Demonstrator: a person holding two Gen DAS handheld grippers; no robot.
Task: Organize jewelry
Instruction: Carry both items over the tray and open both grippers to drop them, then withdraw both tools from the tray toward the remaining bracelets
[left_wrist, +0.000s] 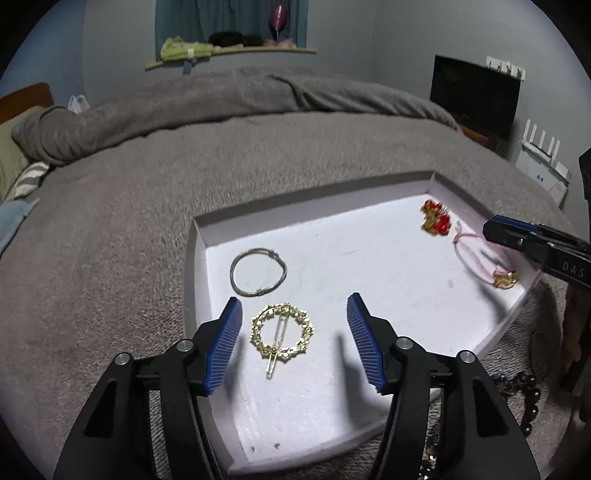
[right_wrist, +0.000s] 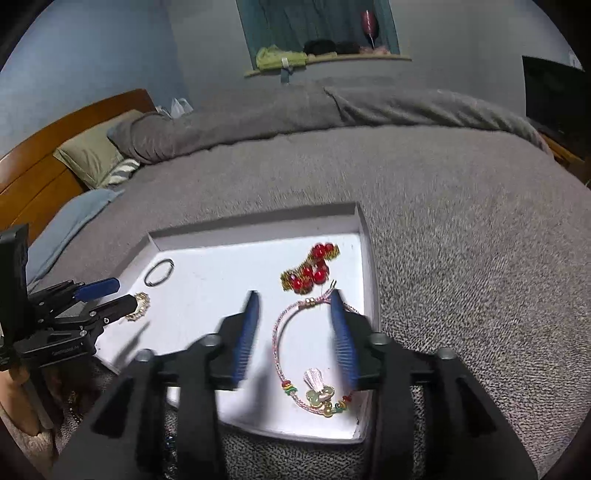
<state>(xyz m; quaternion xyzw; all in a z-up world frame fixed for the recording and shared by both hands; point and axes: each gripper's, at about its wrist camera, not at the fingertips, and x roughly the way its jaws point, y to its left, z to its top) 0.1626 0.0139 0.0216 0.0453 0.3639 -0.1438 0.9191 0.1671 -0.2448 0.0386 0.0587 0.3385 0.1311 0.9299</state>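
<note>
Both grippers, left and right, stand open, empty. Lower centre, the gold clip looks light, stiff, slippery; best pinched across its rim.

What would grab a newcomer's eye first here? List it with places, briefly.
The white tray on the grey bed blanket stands out, jewelry scattered in it. A gold ring-shaped hair clip lies between the open left gripper fingers, a silver bangle just beyond it. At the tray's far right corner sits a red bead ornament, with a pink cord bracelet between the open right gripper fingers.
</note>
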